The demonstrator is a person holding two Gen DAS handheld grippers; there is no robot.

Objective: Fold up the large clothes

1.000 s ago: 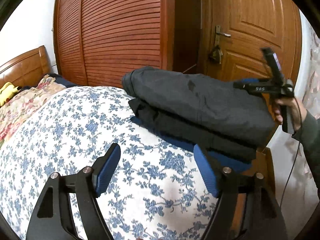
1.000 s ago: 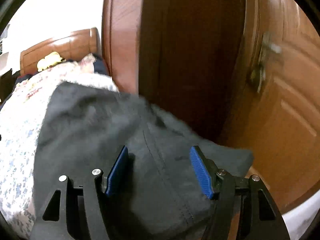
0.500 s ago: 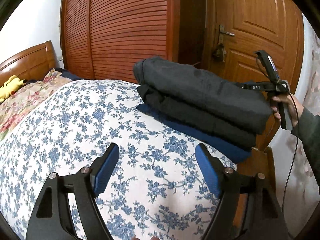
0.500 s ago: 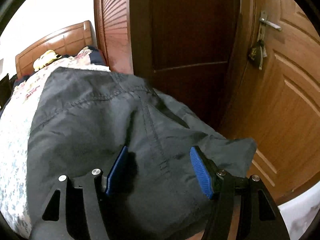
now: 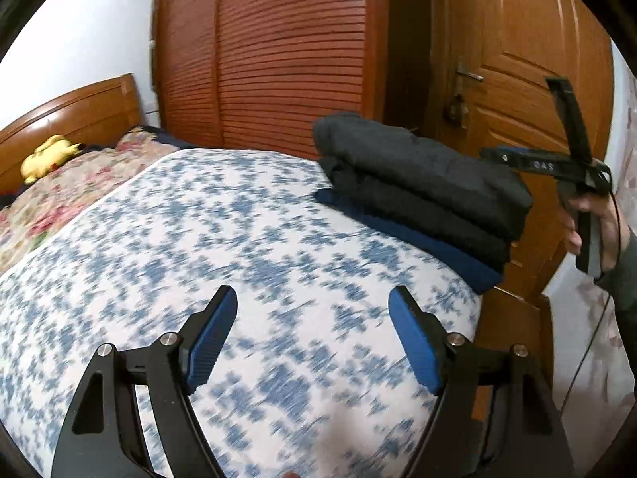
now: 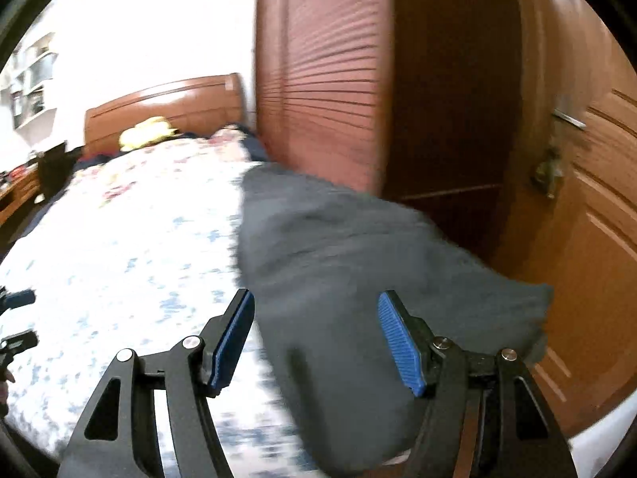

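mostly blurred: folded dark clothes (image 6: 358, 263) stacked (bedspread (image 5: 199, 247) pattern smeared).

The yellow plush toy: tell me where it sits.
In the left wrist view the yellow plush toy lies far left at the head of the bed, against the wooden headboard, beside the floral quilt.

Matt dark cloth clothes (image 5: 422, 183) lie on a printed cotton-look bedspread (image 5: 207, 263) beside a glossy slatted wood wardrobe (image 5: 286, 55).
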